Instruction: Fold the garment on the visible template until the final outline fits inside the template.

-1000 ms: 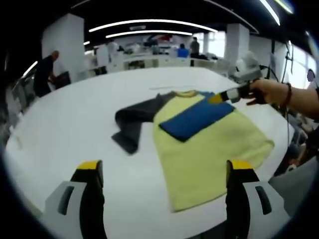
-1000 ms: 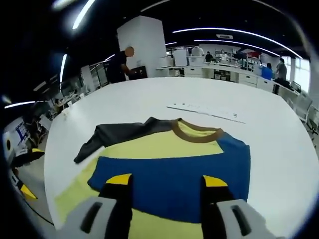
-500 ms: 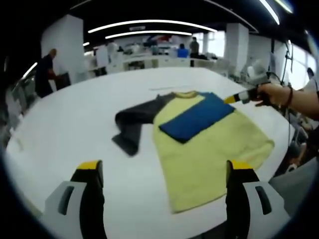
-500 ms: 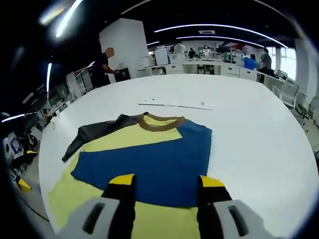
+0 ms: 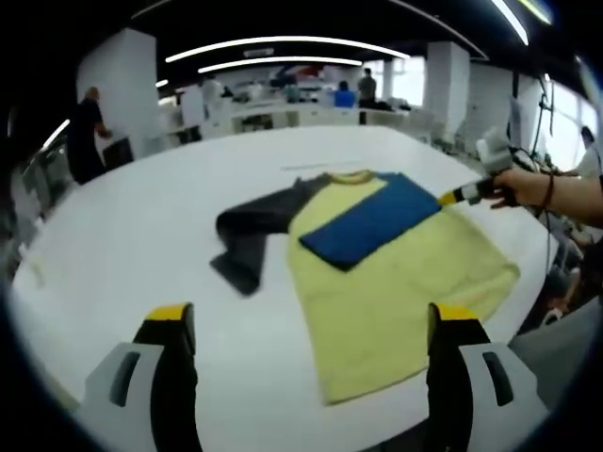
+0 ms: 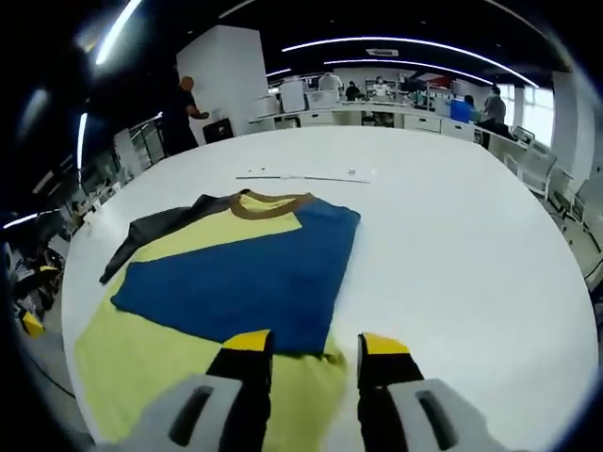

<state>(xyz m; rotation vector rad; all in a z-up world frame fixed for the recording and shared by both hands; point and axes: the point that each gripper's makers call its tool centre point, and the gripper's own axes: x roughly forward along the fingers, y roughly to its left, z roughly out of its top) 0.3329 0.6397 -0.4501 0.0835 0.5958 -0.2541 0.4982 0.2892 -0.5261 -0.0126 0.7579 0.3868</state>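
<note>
A shirt with a yellow body (image 5: 396, 282) lies flat on the white table (image 5: 132, 226). Its blue sleeve (image 5: 372, 221) is folded across the chest, and its dark grey sleeve (image 5: 247, 231) trails out sideways, bent at the cuff. My left gripper (image 5: 313, 315) hovers open over the near table edge, well short of the shirt. My right gripper (image 5: 452, 197), held by a hand, sits at the shirt's far side. In the right gripper view the blue sleeve (image 6: 245, 278) and brown collar (image 6: 273, 201) lie ahead, and my right gripper (image 6: 314, 344) is open, jaws fairly close, over the yellow hem edge.
A thin marked strip (image 6: 301, 177) lies on the table beyond the collar. The table's rounded edge (image 6: 528, 377) runs close by on the right gripper's side. A person (image 5: 87, 132) stands by a white pillar in the background, with desks and chairs behind.
My right gripper has drawn back off the blue sleeve toward the shirt's side edge, and its jaws have come closer together. The left gripper and the shirt have stayed put.
</note>
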